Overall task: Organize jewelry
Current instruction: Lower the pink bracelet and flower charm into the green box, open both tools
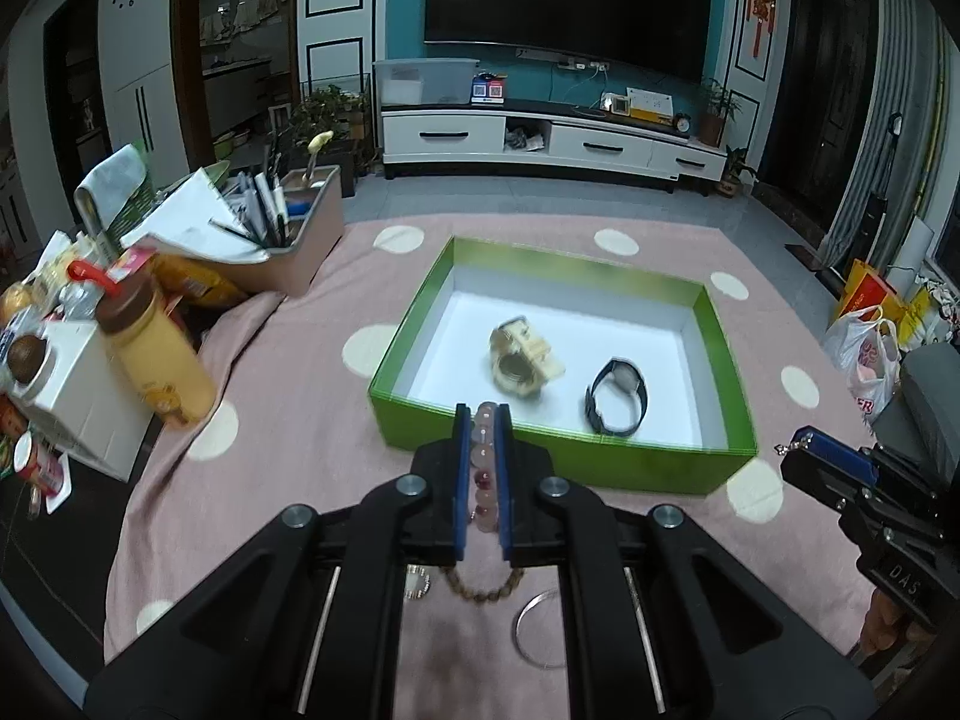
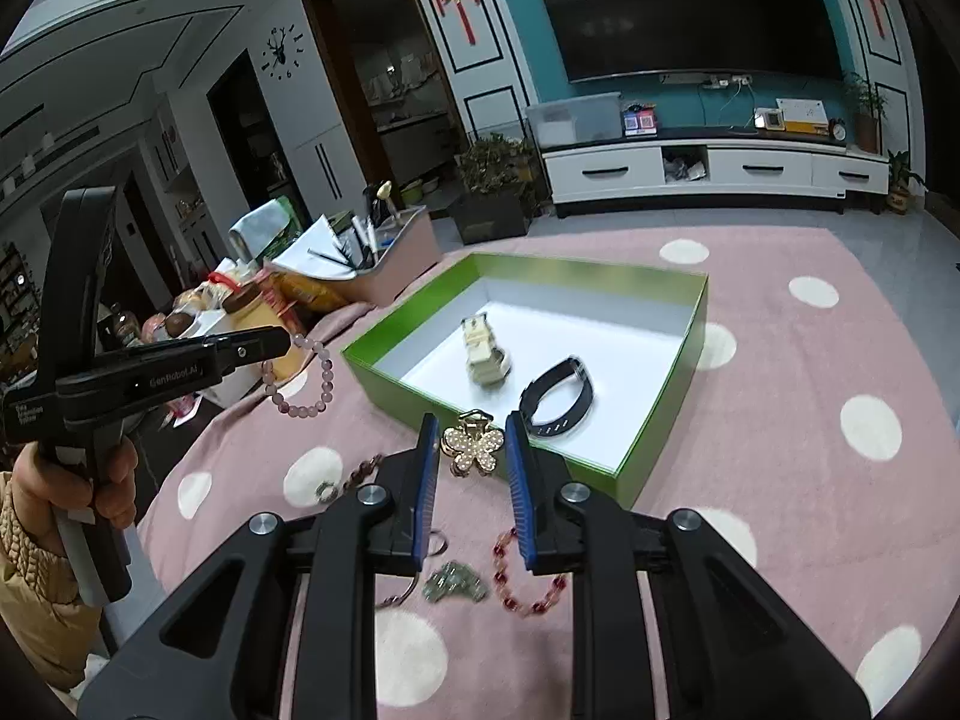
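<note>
White lettering "GenRobot.AI" stands on the side of the black left tongs (image 2: 282, 343), and "DAS" is embossed on the black right tongs (image 1: 801, 441) body.

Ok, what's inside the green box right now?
Two things lie on the white floor of the green box: a cream watch and a black wristband, apart from each other. The near wall hides a strip of floor behind it, so anything there can't be seen.
</note>
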{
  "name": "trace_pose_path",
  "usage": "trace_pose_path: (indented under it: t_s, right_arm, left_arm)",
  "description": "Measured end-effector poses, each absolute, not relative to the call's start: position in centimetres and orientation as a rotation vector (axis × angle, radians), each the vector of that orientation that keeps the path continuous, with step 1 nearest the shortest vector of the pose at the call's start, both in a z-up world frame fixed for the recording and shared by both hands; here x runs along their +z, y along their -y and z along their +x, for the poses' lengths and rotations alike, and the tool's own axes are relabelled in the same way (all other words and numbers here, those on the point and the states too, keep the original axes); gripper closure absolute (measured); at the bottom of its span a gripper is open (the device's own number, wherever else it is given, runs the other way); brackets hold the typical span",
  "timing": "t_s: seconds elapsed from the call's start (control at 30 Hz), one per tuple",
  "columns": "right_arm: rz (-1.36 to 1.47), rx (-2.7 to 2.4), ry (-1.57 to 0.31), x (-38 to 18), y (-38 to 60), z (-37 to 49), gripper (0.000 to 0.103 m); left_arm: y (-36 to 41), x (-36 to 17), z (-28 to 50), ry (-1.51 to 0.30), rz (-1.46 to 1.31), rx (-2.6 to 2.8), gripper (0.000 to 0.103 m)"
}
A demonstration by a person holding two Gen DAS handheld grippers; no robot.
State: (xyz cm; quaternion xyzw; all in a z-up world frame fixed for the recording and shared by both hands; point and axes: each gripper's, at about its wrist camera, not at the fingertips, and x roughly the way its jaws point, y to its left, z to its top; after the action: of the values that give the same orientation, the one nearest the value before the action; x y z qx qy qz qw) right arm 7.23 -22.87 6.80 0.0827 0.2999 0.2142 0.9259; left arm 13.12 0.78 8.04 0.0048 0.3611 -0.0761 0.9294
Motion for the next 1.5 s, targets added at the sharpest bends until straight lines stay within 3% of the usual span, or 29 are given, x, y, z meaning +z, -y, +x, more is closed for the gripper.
trace_pose_path:
  t_s: [0.37,1.1,1.2,1.3,1.37,1.5]
  right_arm:
    - [0.198,0.395,-0.609,7.5,24.8,11.7,0.081]
    - [0.116,0.288,-0.753,2.9,24.5,19.1,0.080]
    - [0.143,0.272,-0.747,2.9,25.1,19.3,0.066]
    - [0.167,0.263,-0.735,3.4,25.8,19.1,0.065]
    - [0.185,0.259,-0.730,3.6,26.3,18.7,0.059]
    - [0.212,0.252,-0.717,4.1,27.3,17.3,0.057]
  left_arm:
    - [0.1,8.6,19.9,-0.812,-0.064,-0.194,0.096]
    - [1.0,1.5,26.1,-0.987,-0.027,-0.122,0.096]
    - [1.1,1.4,26.1,-0.985,-0.011,-0.121,0.096]
    - [1.2,1.8,26.0,-0.972,-0.008,-0.122,0.087]
    - [1.1,2.3,25.6,-0.957,-0.013,-0.121,0.072]
    - [1.0,3.2,24.7,-0.932,-0.008,-0.118,0.059]
